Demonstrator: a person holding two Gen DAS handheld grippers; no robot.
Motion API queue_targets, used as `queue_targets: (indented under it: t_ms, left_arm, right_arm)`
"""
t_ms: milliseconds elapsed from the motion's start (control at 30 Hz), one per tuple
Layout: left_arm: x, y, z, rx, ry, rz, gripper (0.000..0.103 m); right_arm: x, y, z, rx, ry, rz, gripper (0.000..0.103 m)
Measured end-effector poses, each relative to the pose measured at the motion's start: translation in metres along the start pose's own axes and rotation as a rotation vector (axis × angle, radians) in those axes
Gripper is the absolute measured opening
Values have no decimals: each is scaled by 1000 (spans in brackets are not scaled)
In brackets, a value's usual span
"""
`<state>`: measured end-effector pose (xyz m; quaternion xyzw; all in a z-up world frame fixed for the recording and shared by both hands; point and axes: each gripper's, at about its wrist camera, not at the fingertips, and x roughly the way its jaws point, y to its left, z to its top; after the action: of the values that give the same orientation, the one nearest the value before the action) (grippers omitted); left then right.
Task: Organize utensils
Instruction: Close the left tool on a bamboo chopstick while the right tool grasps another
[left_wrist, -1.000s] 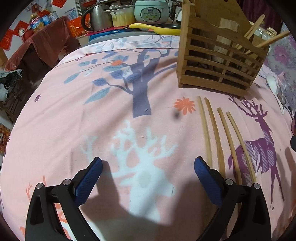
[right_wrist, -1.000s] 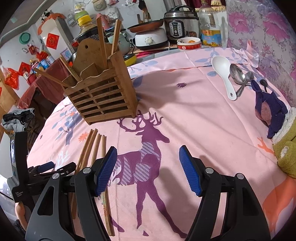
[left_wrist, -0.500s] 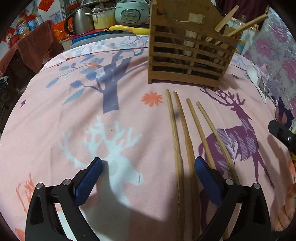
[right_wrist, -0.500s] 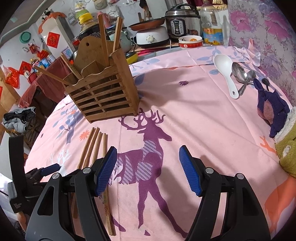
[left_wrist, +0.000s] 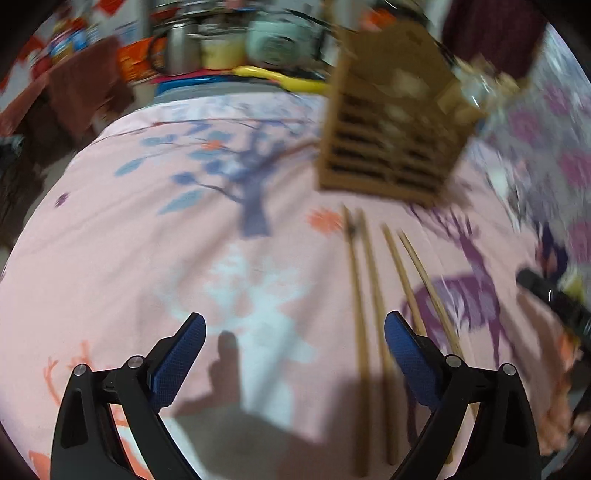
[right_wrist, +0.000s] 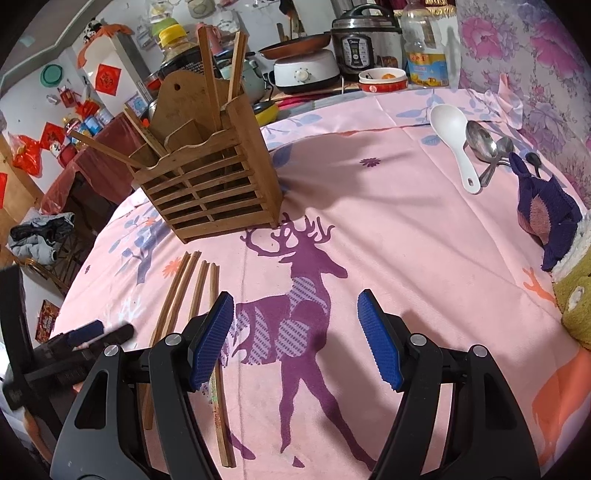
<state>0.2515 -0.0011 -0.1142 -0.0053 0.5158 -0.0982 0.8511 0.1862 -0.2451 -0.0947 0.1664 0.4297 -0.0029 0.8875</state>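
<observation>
Several wooden chopsticks (left_wrist: 373, 291) lie side by side on the pink cloth, and show in the right wrist view (right_wrist: 184, 291) too. A slatted wooden utensil holder (right_wrist: 214, 192) stands behind them with some chopsticks upright in it; it is blurred in the left wrist view (left_wrist: 391, 147). My left gripper (left_wrist: 295, 343) is open and empty, its right finger beside the chopsticks' near ends. My right gripper (right_wrist: 295, 339) is open and empty above the purple deer print. A white spoon (right_wrist: 456, 136) and metal spoons (right_wrist: 487, 151) lie at the far right.
A purple knitted item (right_wrist: 543, 210) and a yellow-green plush (right_wrist: 576, 302) sit at the right table edge. Cookers, a bottle and a bowl (right_wrist: 384, 79) stand behind the table. The left gripper's body (right_wrist: 74, 339) shows at the lower left.
The left gripper has swung left and pulled back a little, so the chopsticks now lie at its right finger; its view is motion-blurred. The right gripper has barely moved.
</observation>
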Motion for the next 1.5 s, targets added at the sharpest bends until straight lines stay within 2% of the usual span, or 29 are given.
queue_targets:
  t_ms: [67,133,200,267,400,500,567,600,633,700,867,933,1133,1333,1500]
  left_arm:
    - [16,-12,-4,60,48,38,95]
    - [15,-6,-4,48,42,34,93]
    - [14,6,-4,5,48,64,91]
    - [11,22,-1,-56,43,44,91]
    - [6,31,-2,-86,39,60,90]
    - [-2,18,-6,-43,10,38,90]
    - [-9,5,-12,12,-12,13,87]
    - [-11,-4,-16,49,-17,24,86]
    - [-10,-8,-19,67,-14,36,81]
    - [-2,-13,-23,93,21,45,66]
    - [-7,-14,-34,120,6,55,50]
    - [-13,-12,-43,131,-3,53,47]
    - [-29,-9,-68,158,-15,44,46]
    - [-36,-8,-77,165,-15,13,45]
    - [-35,-8,-76,161,-15,15,46]
  right_arm:
    - [2,0,0,3,6,0,68]
    - [2,-1,0,3,9,-2,68]
    - [2,-1,0,3,8,-3,68]
    - [3,-2,0,7,10,-2,68]
    - [4,-3,0,8,12,2,68]
    - [3,-3,0,6,9,3,68]
    - [3,-2,0,4,9,3,68]
    - [3,-2,0,4,9,2,68]
    - [3,-1,-1,2,10,1,68]
    - [3,-1,-1,0,12,-2,68]
    - [4,0,-2,-2,17,-3,68]
    - [4,-1,-3,-2,16,-4,68]
    - [-12,9,-19,-39,4,48,68]
    - [-34,26,-69,-216,18,72,67]
    - [-32,37,-84,-298,62,77,54]
